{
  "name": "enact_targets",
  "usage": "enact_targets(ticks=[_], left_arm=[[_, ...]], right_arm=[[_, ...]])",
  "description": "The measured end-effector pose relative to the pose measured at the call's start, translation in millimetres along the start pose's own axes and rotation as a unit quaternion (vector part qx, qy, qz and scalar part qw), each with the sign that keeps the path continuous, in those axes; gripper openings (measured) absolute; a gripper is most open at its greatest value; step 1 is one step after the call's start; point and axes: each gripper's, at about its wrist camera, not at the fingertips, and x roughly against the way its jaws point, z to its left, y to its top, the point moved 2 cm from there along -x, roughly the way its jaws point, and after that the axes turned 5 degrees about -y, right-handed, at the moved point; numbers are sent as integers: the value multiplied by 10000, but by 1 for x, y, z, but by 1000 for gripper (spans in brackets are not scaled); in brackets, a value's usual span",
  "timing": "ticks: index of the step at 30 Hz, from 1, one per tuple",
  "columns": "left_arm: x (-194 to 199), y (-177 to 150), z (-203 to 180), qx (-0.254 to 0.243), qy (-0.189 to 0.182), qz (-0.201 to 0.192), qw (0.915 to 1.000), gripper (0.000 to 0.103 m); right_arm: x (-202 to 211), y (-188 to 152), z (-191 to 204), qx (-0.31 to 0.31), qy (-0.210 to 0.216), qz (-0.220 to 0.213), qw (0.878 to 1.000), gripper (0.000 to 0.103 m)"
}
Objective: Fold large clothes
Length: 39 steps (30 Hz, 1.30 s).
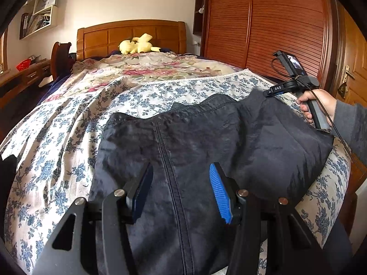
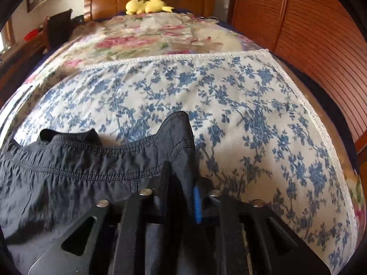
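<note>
From the left wrist camera, a dark garment (image 1: 183, 142) lies spread on a blue-flowered sheet (image 1: 68, 137) that covers the near part of a bed; a long stitched seam runs down its middle toward the camera. The left gripper (image 1: 181, 183) hangs just above the cloth with its jaws apart and nothing between the pads — the seam passes through the gap below them. At the far right edge of the garment a hand (image 1: 318, 105) in a grey sleeve (image 1: 353, 126) holds the handle of the right gripper (image 1: 273, 90), whose tip meets the raised corner of the cloth. Beyond, a pink-flowered quilt (image 1: 146, 68) reaches a wooden headboard (image 1: 130, 36) with a yellow plush toy (image 1: 137, 44) before it, and a slatted wooden wardrobe (image 1: 263, 23) stands to the right. From the right wrist camera, the right gripper has its jaws drawn narrow on a fold at the garment's elastic-hemmed corner, which stands up between the black finger and the blue pad (image 2: 196, 204) — the rest of the cloth trails off to the left over the sheet
</note>
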Motion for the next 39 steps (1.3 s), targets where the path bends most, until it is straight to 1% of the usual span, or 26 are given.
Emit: enact_targets(ticks=[1,3,4,11,14,16,19,22,24,26,27,29,35,39], left_arm=[[1,0,0,-2,2,-4,10000,51],[2,0,0,2,-1,-9,10000,51],[2,0,0,1,-4,-13,10000,51],[10,3,-8,-76,-1,-84,9999,51],[12,4,-15,-136,5,-91,9999,51],[14,4,-22,-179,-17,-97,9998,51],[14,2,-32,-238,-73,-86,9997,51],[14,-1,-43,-323,-120,-49,9994,51],[15,-3,-50,-352,-158,-32,9992,51],[15,-4,-56,-363,-185,-20,9992,51],[16,-4,-59,-377,-181,-22,9991,51],[17,-4,-65,-409,-185,-35,9990,51],[22,-4,-76,-402,-200,-75,9990,51],[22,-5,-80,-382,-154,-29,9991,51]], right_arm=[[6,-2,1,52,-27,-45,10000,40],[21,-9,3,125,34,-163,9998,49],[29,-15,5,180,110,-199,9996,51],[78,-61,27,922,431,-226,9945,51],[99,-87,32,997,723,-237,9921,51],[108,-106,33,1078,830,-201,9905,51],[115,-132,32,1152,891,-85,9893,51],[121,-155,24,1180,859,-26,9893,51],[124,-165,15,1102,859,-8,9902,51],[121,-175,7,1035,767,94,9916,51],[113,-180,2,951,677,323,9926,52],[103,-189,-4,724,811,563,9925,52],[95,-201,-3,851,850,397,9919,52],[102,-202,-5,911,796,298,9922,52]])
